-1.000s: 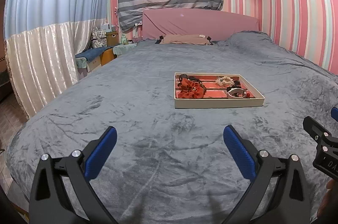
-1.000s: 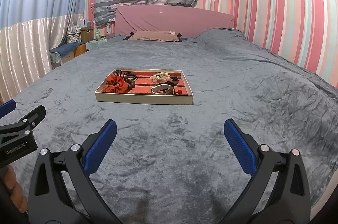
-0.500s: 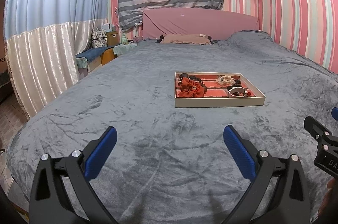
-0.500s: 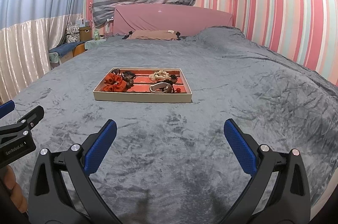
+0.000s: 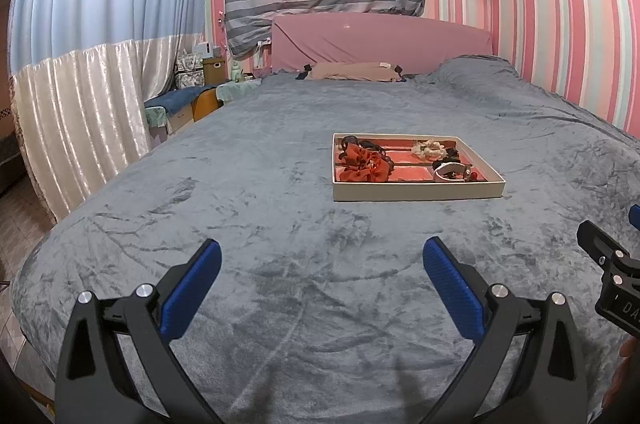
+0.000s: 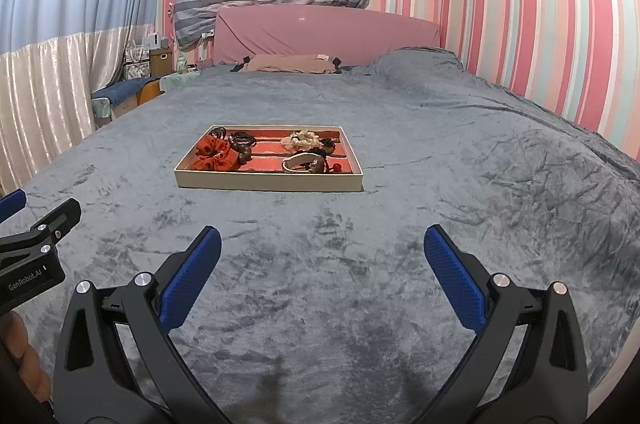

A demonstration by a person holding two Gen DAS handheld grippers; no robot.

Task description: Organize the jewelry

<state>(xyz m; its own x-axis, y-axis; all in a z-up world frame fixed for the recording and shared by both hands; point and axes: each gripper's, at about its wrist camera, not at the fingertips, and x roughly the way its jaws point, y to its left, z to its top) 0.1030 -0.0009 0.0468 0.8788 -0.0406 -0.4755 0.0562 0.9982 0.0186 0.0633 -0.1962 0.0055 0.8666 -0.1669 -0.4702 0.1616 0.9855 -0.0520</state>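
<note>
A shallow cream tray (image 5: 416,191) with a red lining lies on the grey bedspread, also seen in the right wrist view (image 6: 268,182). It holds a red scrunchie (image 5: 362,166) (image 6: 214,154), dark hair ties (image 6: 236,137), a cream scrunchie (image 5: 429,148) (image 6: 300,140) and a white band with a red bead (image 5: 452,171) (image 6: 304,162). My left gripper (image 5: 322,264) is open and empty, well short of the tray. My right gripper (image 6: 322,252) is open and empty, also short of the tray.
The grey bedspread (image 5: 280,224) covers a wide bed with a pink headboard (image 5: 380,40) and a pillow (image 5: 352,71). A white curtain (image 5: 80,112) and bedside boxes (image 5: 200,64) stand at the left. Striped pink walls are at the right.
Both grippers have drifted slightly; the tray sits a little closer and lower in the right wrist view. Both stay open and empty.
</note>
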